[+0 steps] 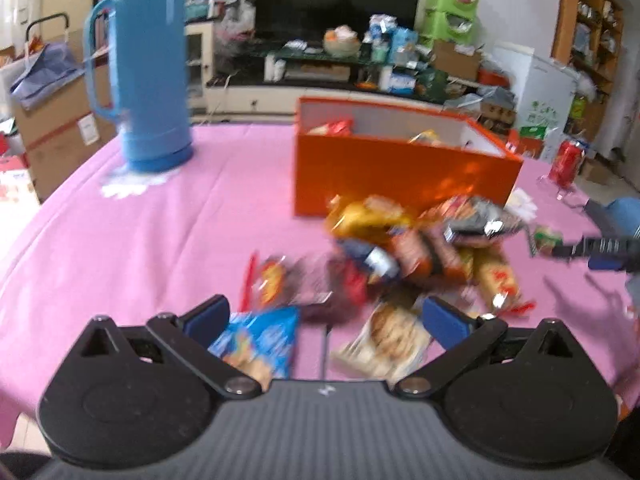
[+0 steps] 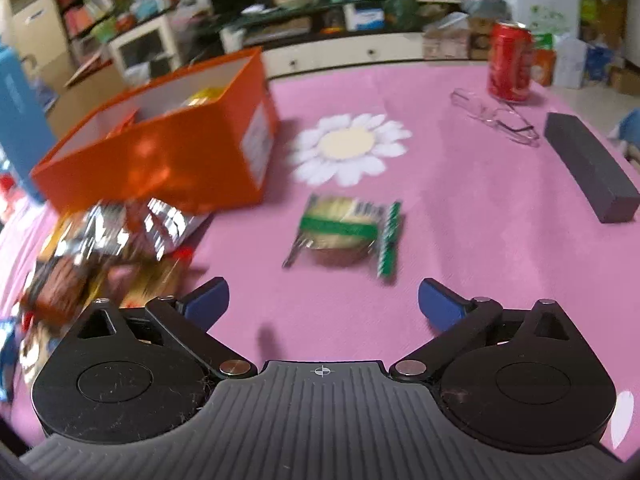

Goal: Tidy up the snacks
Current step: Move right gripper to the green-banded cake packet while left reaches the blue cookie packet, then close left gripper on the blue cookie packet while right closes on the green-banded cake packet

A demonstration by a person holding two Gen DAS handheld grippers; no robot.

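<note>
Right wrist view: right gripper [image 2: 323,300] spread, empty, green packet [image 2: 346,232] just beyond it; likely light, crinkly, slippery, so pinch 1 sealed edge.

No text can be read with certainty in either view; motion blur smears nearly all print. The green snack packet [image 2: 347,229] on the counter carries a barcode, but its digits cannot be read. The orange box [image 2: 160,148] has a white label on its end wall, with lines of print too blurred to read. The red can [image 2: 510,62] shows white markings that cannot be made out. The packets in the snack pile [image 1: 420,248] show coloured printing, all of it illegible.
</note>
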